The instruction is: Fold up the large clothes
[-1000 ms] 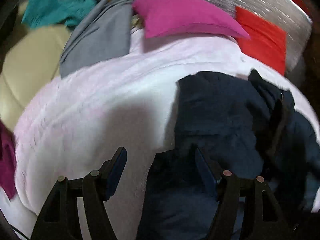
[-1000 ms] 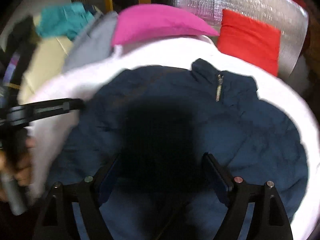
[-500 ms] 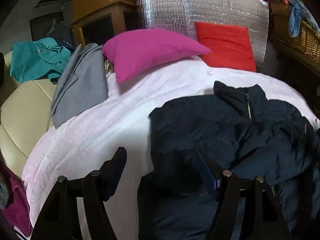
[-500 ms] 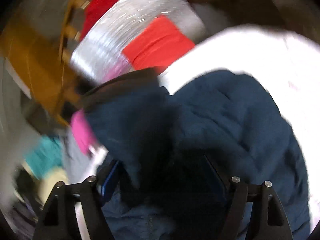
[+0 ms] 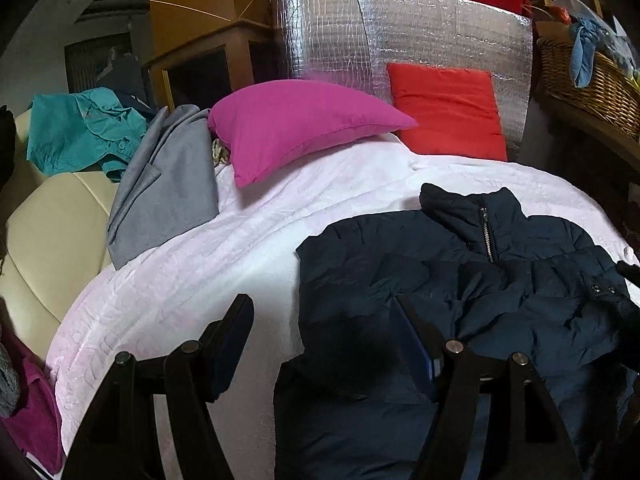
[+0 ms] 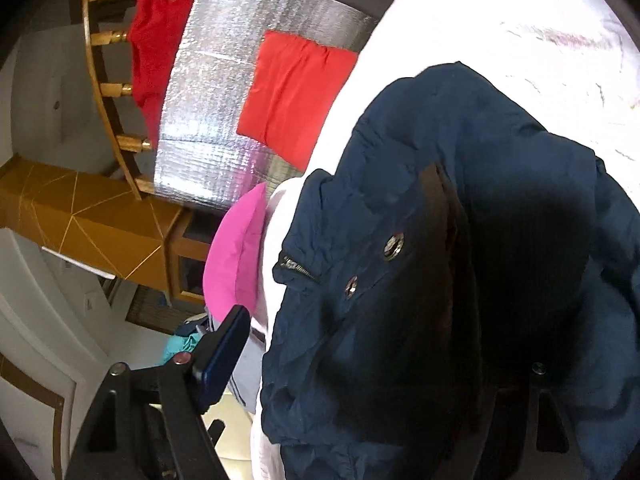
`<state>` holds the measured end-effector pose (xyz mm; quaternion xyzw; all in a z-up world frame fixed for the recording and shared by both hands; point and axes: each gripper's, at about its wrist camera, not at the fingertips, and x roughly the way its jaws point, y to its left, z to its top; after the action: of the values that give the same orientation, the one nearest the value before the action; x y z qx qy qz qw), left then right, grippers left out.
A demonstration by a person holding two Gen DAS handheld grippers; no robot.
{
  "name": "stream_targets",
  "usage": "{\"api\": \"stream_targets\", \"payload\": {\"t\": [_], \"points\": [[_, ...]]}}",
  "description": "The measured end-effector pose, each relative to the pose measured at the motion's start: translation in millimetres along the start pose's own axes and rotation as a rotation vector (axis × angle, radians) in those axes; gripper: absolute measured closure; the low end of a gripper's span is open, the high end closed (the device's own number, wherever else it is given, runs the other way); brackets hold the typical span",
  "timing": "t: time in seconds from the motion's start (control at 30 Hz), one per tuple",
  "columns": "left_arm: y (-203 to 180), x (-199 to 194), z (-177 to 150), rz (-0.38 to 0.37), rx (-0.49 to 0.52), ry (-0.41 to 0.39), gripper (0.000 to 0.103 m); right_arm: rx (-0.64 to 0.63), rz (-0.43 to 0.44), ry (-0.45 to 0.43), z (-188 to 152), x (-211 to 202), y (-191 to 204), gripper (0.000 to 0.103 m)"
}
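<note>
One jacket (image 5: 460, 300) lies collar-up at lower right of my left view, on the quilt (image 5: 200, 272). Left tongs (image 5: 324, 340) spread, straddling its left edge. Right tongs (image 6: 360, 344) nearer; jaws wide, fabric between, grip uncertain.

Jacket (image 5: 460, 292) on bed (image 5: 240, 248); pillows (image 5: 300, 128) behind, coat (image 5: 168, 188) left.

navy jacket (image 5: 460, 300) sleeve now folded across its front
</note>
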<state>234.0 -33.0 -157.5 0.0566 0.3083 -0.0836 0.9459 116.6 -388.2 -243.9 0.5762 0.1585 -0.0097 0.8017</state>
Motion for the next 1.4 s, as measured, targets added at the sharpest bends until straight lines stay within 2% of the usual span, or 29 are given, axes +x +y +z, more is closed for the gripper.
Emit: {"api": "stream_targets", "payload": {"t": [0.07, 0.2, 0.33, 0.5, 0.87, 1.0, 1.1, 1.2, 1.27, 1.4], "points": [[1, -2, 0, -0.008, -0.006, -0.004, 0.032, -0.016, -0.026, -0.002, 0, -2, 1, 0.029], [1, -5, 0, -0.016, -0.008, -0.011, 0.032, -0.034, -0.068, -0.004, 2, -1, -1, 0.051], [-2, -6, 0, -0.019, -0.001, -0.017, 0.032, -0.046, -0.087, -0.013, 4, -4, -2, 0.066], [-3, -7, 0, -0.015, 0.001, -0.019, 0.032, -0.134, -0.118, -0.032, 6, -5, 14, 0.070], [-4, -6, 0, -0.008, -0.001, -0.019, 0.032, -0.355, -0.159, -0.100, 7, -10, 59, 0.070], [-3, -5, 0, -0.005, -0.004, -0.017, 0.032, -0.358, -0.184, -0.118, 15, -8, 55, 0.070], [-5, -4, -1, 0.000, 0.000, -0.015, 0.032, -0.341, -0.236, -0.123, 23, -3, 41, 0.070], [-6, 0, -1, 0.006, 0.006, -0.006, 0.032, -0.282, -0.275, -0.081, 30, 5, 16, 0.070], [-8, 3, -2, 0.010, 0.009, 0.002, 0.032, -0.252, -0.249, -0.066, 31, 1, 7, 0.072], [-12, 3, -1, 0.009, 0.016, 0.004, 0.032, -0.267, -0.251, -0.038, 31, -7, 11, 0.065]]}}
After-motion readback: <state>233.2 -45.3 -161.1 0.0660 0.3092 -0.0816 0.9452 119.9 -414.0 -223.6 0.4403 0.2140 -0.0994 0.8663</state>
